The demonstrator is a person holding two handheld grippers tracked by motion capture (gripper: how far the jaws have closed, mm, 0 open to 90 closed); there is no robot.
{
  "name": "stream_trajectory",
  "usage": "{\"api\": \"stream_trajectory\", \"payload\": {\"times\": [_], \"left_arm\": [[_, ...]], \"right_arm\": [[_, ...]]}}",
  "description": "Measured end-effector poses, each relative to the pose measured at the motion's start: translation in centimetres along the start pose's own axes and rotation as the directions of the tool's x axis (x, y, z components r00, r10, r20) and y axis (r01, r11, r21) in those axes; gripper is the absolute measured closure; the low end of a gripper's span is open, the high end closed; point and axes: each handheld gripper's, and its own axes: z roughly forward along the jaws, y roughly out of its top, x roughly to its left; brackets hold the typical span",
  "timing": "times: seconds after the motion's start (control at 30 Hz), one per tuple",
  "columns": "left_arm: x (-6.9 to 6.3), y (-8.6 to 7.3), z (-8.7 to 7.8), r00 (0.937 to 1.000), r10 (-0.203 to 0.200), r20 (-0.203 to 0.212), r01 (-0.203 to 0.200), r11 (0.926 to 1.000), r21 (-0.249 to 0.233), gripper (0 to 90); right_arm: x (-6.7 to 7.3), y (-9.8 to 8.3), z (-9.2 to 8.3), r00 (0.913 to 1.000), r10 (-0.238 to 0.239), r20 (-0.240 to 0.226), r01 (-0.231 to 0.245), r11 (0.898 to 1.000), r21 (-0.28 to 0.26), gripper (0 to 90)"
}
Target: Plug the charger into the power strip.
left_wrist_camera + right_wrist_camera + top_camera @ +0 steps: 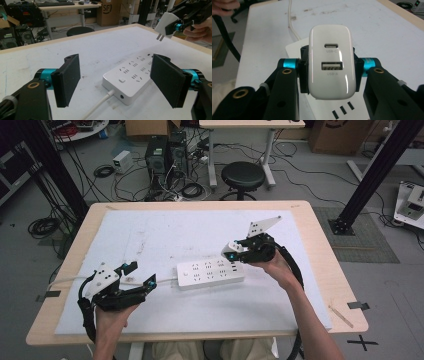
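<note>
My right hand-held gripper (pixel 332 72) is clamped on the white charger (pixel 332 62), just above the power strip (pixel 210 273) on the desk (pixel 320 270). My left hand-held gripper (pixel 117 80) is wide open and holds nothing, near the strip's cable end.

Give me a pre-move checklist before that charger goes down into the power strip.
1. Right claw clamped on the charger: ok.
2. Charger prongs pointing down, clear of the power strip: ok.
3. Sockets below the charger free of other plugs: ok.
4. Left claw steadying the strip: not ok, its jaws stand open at the strip's cable end, not touching.
5. Prongs lined up over one socket: cannot tell.
6. Strip lying flat on the white mat: ok.
</note>
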Motion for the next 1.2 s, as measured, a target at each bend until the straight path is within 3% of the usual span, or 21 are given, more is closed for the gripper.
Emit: {"api": "stream_trajectory", "payload": {"times": [0.27,0.37,0.47,0.6,0.67,0.7,0.73,0.77,0.87,0.9,1.0,1.03,1.07,1.1,1.17,1.2], "left_arm": [[0.3,-0.3,-0.5,0.9999,-0.010,-0.012,0.010,1.0000,0.000,24.8],[0.6,-0.4,-0.7,0.9998,-0.009,-0.015,0.009,0.9999,0.003,24.9],[0.7,-0.3,-0.8,0.9998,-0.009,-0.020,0.009,0.9999,0.007,25.2],[0.7,-0.4,-0.8,0.9997,-0.010,-0.022,0.010,0.9999,0.008,25.4],[0.7,-0.4,-0.8,0.9997,-0.011,-0.021,0.012,0.9999,0.009,25.6],[0.7,-0.4,-0.8,0.9997,-0.011,-0.021,0.012,0.9999,0.009,25.6],[0.7,-0.5,-0.6,0.9998,-0.011,-0.019,0.011,0.9998,0.015,25.6],[0.7,-0.6,-0.6,0.9998,-0.009,-0.019,0.009,0.9998,0.016,25.6],[0.6,-0.6,-0.5,0.9999,-0.008,-0.014,0.008,0.9998,0.017,25.7],[0.6,-0.7,-0.5,0.9998,-0.008,-0.017,0.009,0.9998,0.018,25.7],[0.6,-0.8,-0.5,0.9999,-0.006,-0.016,0.006,0.9997,0.023,25.7],[0.6,-0.8,-0.6,0.9998,-0.006,-0.019,0.007,0.9997,0.025,25.9],[0.6,-0.8,-0.6,0.9998,-0.006,-0.019,0.007,0.9997,0.025,25.9],[0.6,-0.9,-0.6,0.9996,-0.013,-0.024,0.014,0.9996,0.027,26.0],[0.6,-0.9,-0.6,0.9996,-0.013,-0.024,0.014,0.9996,0.027,26.0],[0.7,-1.1,-0.7,0.9996,-0.016,-0.024,0.017,0.9994,0.030,26.2]], "right_arm": [[-1.1,0.5,1.2,0.9981,-0.057,-0.024,0.058,0.997,0.057,63.2],[-2.0,0.1,1.7,0.9962,-0.053,-0.069,0.059,0.996,0.074,63.2],[-2.4,0.4,2.2,0.9927,-0.079,-0.090,0.089,0.991,0.104,63.2],[-2.8,0.9,2.3,0.9889,-0.087,-0.120,0.099,0.991,0.095,63.2],[-2.9,0.9,2.4,0.9886,-0.099,-0.114,0.112,0.988,0.111,63.2],[-2.8,1.2,2.6,0.9880,-0.107,-0.111,0.123,0.982,0.146,63.2],[-2.8,1.2,2.6,0.9880,-0.107,-0.111,0.123,0.982,0.146,63.2],[-2.5,2.0,3.0,0.9806,-0.158,-0.115,0.178,0.965,0.194,63.2],[-2.8,2.4,3.2,0.9760,-0.172,-0.133,0.197,0.959,0.204,63.2],[-2.9,2.8,3.4,0.9699,-0.191,-0.152,0.221,0.950,0.220,63.2],[-3.2,2.9,3.7,0.9673,-0.182,-0.176,0.222,0.944,0.243,63.2],[-3.6,3.1,4.2,0.9604,-0.194,-0.200,0.246,0.929,0.276,63.3],[-3.6,3.1,4.2,0.9604,-0.194,-0.200,0.246,0.929,0.276,63.3],[-4.1,3.0,4.6,0.9528,-0.195,-0.233,0.257,0.926,0.277,63.2],[-4.2,2.9,4.7,0.9525,-0.194,-0.235,0.258,0.923,0.285,63.2],[-4.5,2.6,5.1,0.9442,-0.210,-0.254,0.284,0.910,0.303,63.3]]}}
